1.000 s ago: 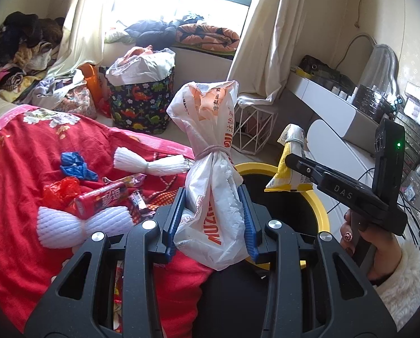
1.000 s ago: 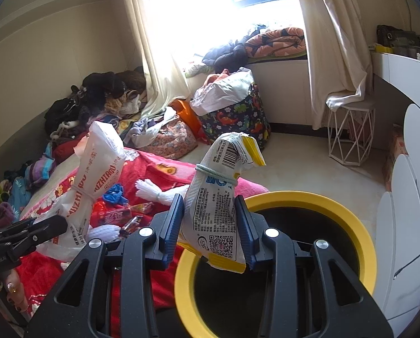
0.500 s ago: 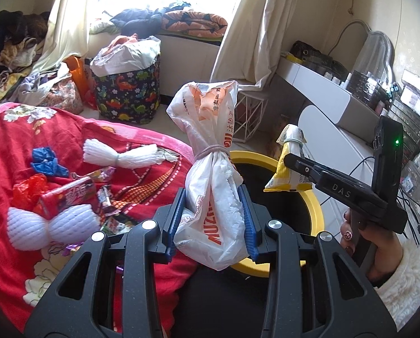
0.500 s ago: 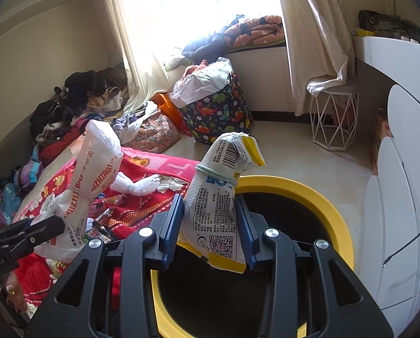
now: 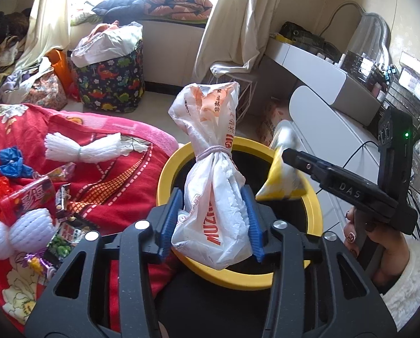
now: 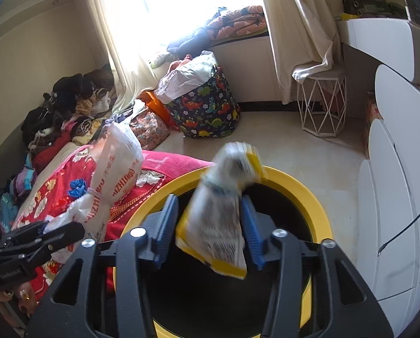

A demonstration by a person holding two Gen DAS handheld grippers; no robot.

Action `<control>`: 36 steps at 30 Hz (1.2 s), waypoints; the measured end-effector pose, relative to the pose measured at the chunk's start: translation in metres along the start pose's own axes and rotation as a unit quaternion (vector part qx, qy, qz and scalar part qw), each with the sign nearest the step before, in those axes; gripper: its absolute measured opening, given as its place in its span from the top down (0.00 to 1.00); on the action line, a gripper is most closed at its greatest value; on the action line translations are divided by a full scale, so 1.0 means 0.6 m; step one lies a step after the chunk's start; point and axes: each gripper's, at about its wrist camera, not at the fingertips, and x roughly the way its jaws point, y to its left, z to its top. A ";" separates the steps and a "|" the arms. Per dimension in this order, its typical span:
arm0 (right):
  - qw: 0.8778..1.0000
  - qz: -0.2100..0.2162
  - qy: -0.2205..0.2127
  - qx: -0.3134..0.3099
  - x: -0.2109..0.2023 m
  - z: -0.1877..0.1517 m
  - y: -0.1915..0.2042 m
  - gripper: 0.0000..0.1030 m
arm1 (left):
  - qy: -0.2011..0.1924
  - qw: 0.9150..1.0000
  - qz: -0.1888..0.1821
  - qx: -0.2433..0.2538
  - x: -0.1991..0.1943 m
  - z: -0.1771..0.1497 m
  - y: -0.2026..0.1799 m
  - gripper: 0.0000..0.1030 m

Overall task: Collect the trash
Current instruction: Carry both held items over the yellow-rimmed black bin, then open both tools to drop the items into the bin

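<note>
My left gripper (image 5: pixel 212 222) is shut on a white tied plastic bag (image 5: pixel 212 197) with orange print, held over the near rim of the yellow-rimmed black bin (image 5: pixel 167 174). In the right wrist view my right gripper (image 6: pixel 208 231) has its jaws spread apart, and the yellow-and-white snack packet (image 6: pixel 218 214) between them is blurred and tilted above the bin's opening (image 6: pixel 317 214). The packet (image 5: pixel 283 180) and right gripper also show in the left wrist view. The white bag (image 6: pixel 111 174) shows at left in the right wrist view.
The red floral blanket (image 5: pixel 103 191) left of the bin holds white foam nets (image 5: pixel 83 148), a blue wrapper (image 5: pixel 10 160), a red packet (image 5: pixel 27 197) and small wrappers. A dinosaur-print hamper (image 5: pixel 111 81), a wire stool (image 6: pixel 322 107) and white drawers (image 6: pixel 393 197) stand around.
Both grippers moved further over the bin. The right gripper's jaws have opened and the snack packet has tilted and blurred, slipping between them. The left still grips the white bag.
</note>
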 end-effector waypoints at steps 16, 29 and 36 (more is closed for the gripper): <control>0.999 0.016 -0.021 -0.043 -0.004 -0.006 0.054 0.36 | -0.073 0.996 0.056 -0.020 -0.073 -0.004 0.035 0.16; 0.994 0.052 -0.033 -0.092 -0.014 -0.012 0.136 0.33 | -0.102 0.990 0.082 -0.046 -0.122 -0.005 0.082 0.13; 0.991 0.066 -0.032 -0.114 -0.015 -0.016 0.171 0.32 | -0.117 0.986 0.097 -0.064 -0.148 -0.007 0.110 0.12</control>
